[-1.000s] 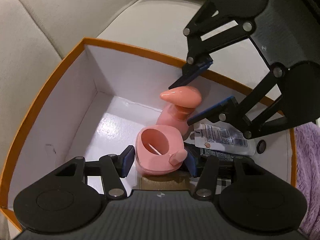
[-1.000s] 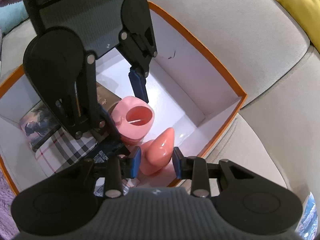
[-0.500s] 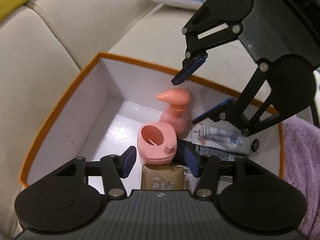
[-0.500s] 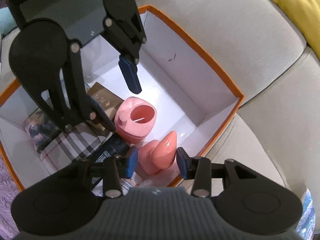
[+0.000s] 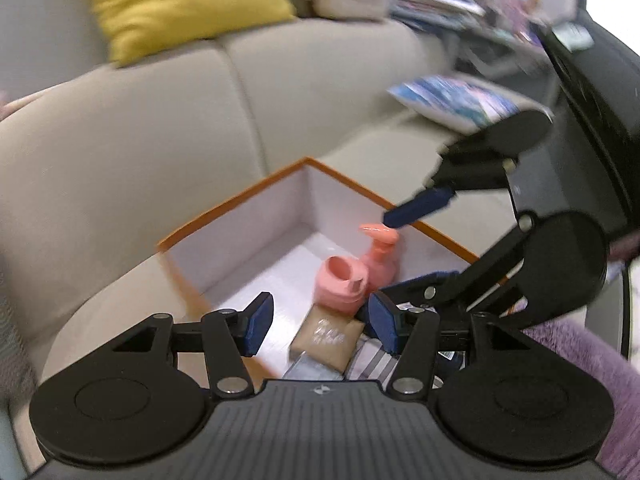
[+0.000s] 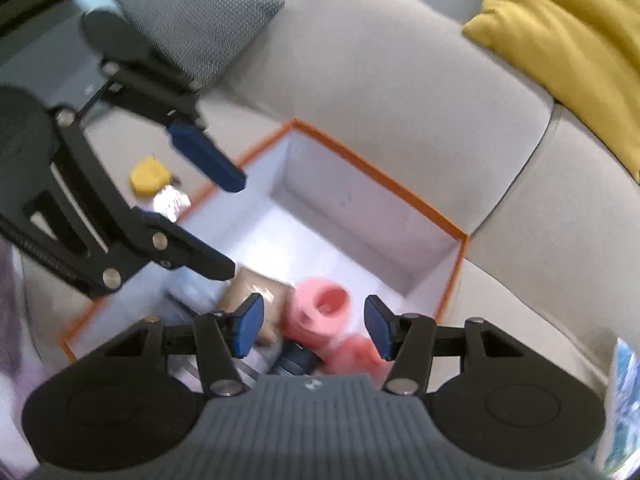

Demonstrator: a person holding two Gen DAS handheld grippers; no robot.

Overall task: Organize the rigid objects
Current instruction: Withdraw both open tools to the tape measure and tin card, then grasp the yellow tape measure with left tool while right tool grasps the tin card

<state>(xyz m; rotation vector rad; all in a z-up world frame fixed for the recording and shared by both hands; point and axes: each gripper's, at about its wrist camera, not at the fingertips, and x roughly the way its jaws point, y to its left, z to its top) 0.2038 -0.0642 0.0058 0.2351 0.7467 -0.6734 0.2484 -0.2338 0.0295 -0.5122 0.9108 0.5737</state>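
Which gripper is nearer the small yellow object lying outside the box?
Left. The left gripper hangs above the box edge close beside the yellow object; the right gripper is over the pink items on the box's far side from it.

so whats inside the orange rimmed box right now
Inside the orange-rimmed box: a pink cup, a pink pump bottle behind it, a tan packet and a striped item. The grippers cover whatever else lies at that end; the other end shows bare floor.
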